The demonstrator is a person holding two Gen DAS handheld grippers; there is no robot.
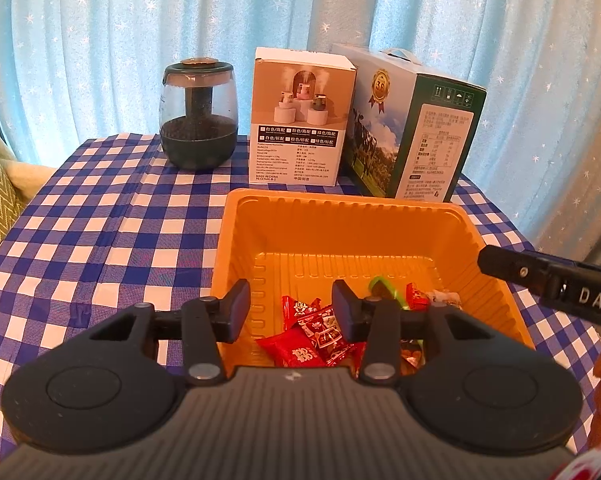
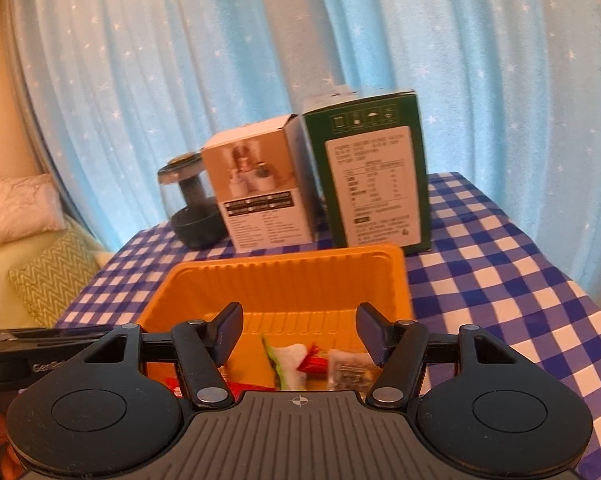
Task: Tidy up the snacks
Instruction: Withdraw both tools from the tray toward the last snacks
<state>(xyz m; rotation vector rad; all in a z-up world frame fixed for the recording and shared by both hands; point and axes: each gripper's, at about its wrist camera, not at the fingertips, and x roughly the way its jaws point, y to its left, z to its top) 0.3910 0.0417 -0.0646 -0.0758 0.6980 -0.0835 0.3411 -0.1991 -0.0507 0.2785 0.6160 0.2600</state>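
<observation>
An orange plastic tray (image 1: 340,216) sits on the blue checked tablecloth and holds several wrapped snacks: red packets (image 1: 312,336), a green-edged one (image 1: 384,286) and a pale one (image 1: 444,296). My left gripper (image 1: 292,312) is open and empty above the tray's near edge. In the right wrist view the same tray (image 2: 284,276) shows with a white and green packet (image 2: 290,360), a red one (image 2: 314,360) and a clear one (image 2: 350,368). My right gripper (image 2: 300,334) is open and empty over them; it also shows from the left wrist view (image 1: 540,280) at the tray's right rim.
Behind the tray stand a dark glass humidifier (image 1: 198,116), a white humidifier box (image 1: 300,120) and a green milk carton box (image 1: 412,124). A blue star curtain hangs behind. Cushions (image 2: 48,280) lie off the table's left side.
</observation>
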